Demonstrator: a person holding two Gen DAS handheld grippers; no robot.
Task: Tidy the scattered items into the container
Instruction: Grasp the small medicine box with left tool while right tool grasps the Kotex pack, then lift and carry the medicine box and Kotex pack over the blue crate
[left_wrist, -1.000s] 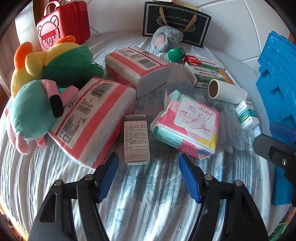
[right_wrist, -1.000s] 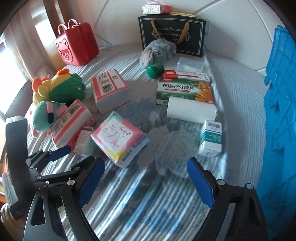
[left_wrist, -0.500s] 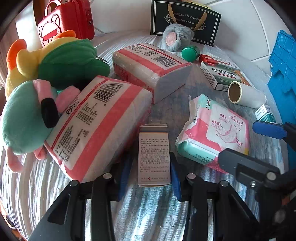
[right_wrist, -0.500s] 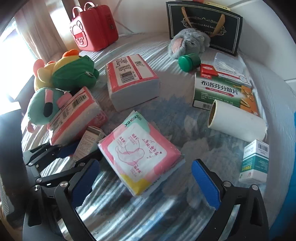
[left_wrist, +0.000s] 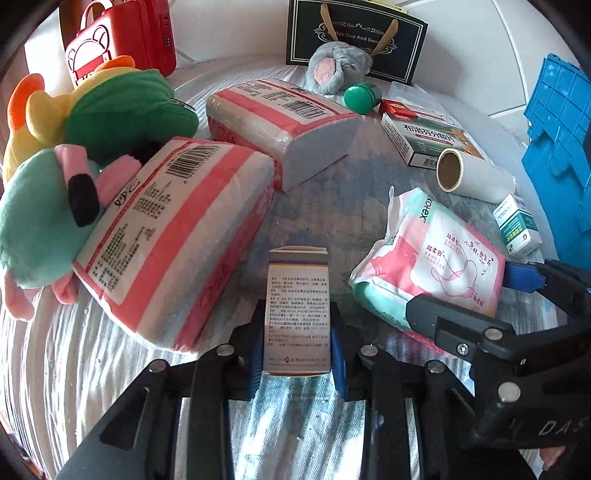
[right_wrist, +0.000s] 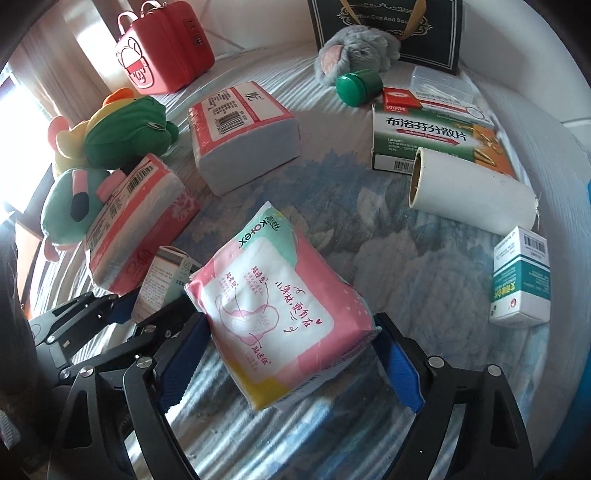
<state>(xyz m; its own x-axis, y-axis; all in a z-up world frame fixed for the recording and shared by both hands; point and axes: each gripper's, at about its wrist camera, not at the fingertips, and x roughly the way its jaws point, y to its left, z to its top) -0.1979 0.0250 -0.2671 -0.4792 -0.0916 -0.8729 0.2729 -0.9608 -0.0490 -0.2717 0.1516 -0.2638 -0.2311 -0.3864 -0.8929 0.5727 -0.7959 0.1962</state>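
My left gripper (left_wrist: 297, 350) is shut on a small white carton (left_wrist: 298, 310) printed with text, which lies on the bed; it also shows in the right wrist view (right_wrist: 159, 284). My right gripper (right_wrist: 291, 365) is open, its blue pads on either side of a pink and mint pad pack (right_wrist: 277, 314), touching or nearly touching it. The pack also shows in the left wrist view (left_wrist: 432, 266). A blue crate (left_wrist: 561, 147) stands at the right.
Two pink-striped tissue packs (left_wrist: 177, 251) (left_wrist: 280, 122), plush toys (left_wrist: 55, 206) (left_wrist: 107, 110), a grey plush (left_wrist: 340, 66), a green cap (left_wrist: 362, 98), medicine boxes (left_wrist: 424, 140) (right_wrist: 521, 277), a white roll (right_wrist: 472, 192), a red case (right_wrist: 166, 48) and a dark gift bag (left_wrist: 354, 37) lie around.
My left gripper moved forward and closed on the small carton. My right gripper moved forward and left until its open pads flank the pad pack.
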